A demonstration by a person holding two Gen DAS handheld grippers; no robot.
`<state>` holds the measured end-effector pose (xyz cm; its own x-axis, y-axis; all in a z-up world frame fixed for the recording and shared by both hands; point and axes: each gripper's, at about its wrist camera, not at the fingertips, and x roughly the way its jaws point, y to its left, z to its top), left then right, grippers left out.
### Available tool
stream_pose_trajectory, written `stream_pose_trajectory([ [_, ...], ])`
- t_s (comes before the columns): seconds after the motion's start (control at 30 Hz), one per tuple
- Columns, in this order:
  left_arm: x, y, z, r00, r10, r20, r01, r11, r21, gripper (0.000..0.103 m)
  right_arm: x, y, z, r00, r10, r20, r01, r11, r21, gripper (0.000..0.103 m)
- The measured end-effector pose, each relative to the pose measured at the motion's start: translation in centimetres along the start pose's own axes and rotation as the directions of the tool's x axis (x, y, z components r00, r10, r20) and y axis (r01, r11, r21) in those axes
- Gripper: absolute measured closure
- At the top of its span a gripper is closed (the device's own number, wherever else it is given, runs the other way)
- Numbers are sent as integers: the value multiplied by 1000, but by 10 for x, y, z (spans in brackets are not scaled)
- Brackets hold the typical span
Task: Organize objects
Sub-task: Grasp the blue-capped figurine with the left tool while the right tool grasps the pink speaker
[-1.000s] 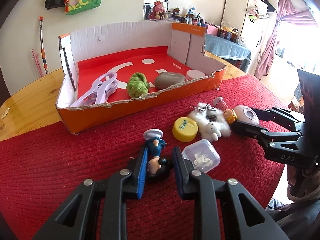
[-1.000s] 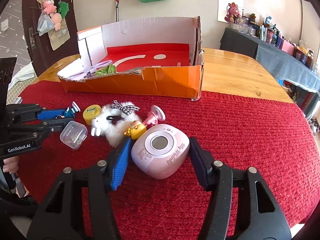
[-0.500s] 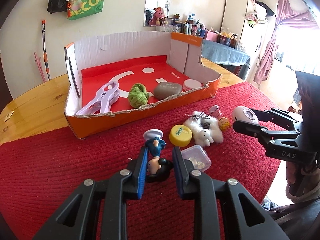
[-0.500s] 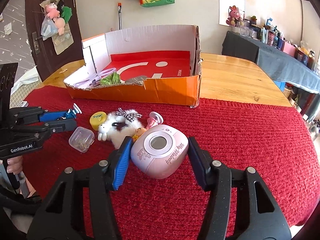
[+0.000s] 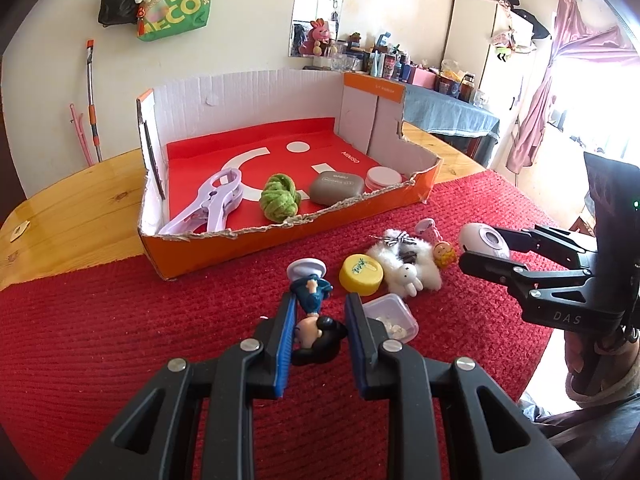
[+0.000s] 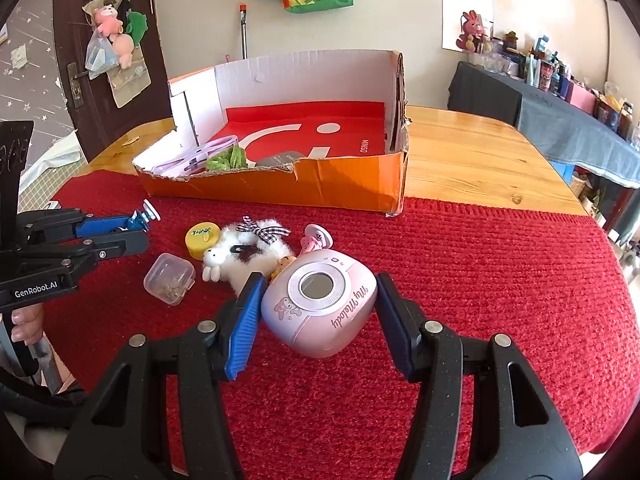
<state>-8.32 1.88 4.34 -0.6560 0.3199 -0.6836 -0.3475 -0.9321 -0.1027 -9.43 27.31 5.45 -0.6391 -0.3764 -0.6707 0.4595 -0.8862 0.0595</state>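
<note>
My left gripper (image 5: 320,312) is shut on a small figurine (image 5: 310,300) with blue clothes, black hair and a white round base that points away from me. It hangs low over the red mat (image 5: 120,340). My right gripper (image 6: 318,292) is shut on a rounded pink case (image 6: 320,304) with a round window. In the left wrist view the right gripper (image 5: 484,252) and its pink case (image 5: 482,238) show at the right. The left gripper (image 6: 136,232) shows at the left of the right wrist view. Behind stands the orange cardboard box (image 5: 256,104) with a red floor.
On the mat lie a yellow lid (image 5: 361,274), a white fluffy plush (image 5: 404,268), a clear small box (image 5: 390,316) and a small pink figurine (image 5: 426,227). The box holds a lilac clip (image 5: 208,200), a green yarn ball (image 5: 280,198) and a grey case (image 5: 336,182).
Both views have shifted a little: the box and the loose items sit slightly lower and smaller in frame. Each gripper keeps its hold on its object.
</note>
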Motion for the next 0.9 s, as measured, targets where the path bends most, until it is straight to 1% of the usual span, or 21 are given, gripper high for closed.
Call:
stream_pose_trajectory([
  [0.37,-10,-1,4,1000,2,29,-3,1000,8,78,0,2,1,1000,5,0,-5,1000,-6,49],
  [0.67,-10,-2,7,1000,1,29,-1,1000,14,78,0,5,3,1000,12,-4,-12,1000,-11,49],
  [0.9,-17,-1,16,999,-4,45,4,1000,17,78,-5,5,10,1000,16,12,-16,1000,-12,49],
])
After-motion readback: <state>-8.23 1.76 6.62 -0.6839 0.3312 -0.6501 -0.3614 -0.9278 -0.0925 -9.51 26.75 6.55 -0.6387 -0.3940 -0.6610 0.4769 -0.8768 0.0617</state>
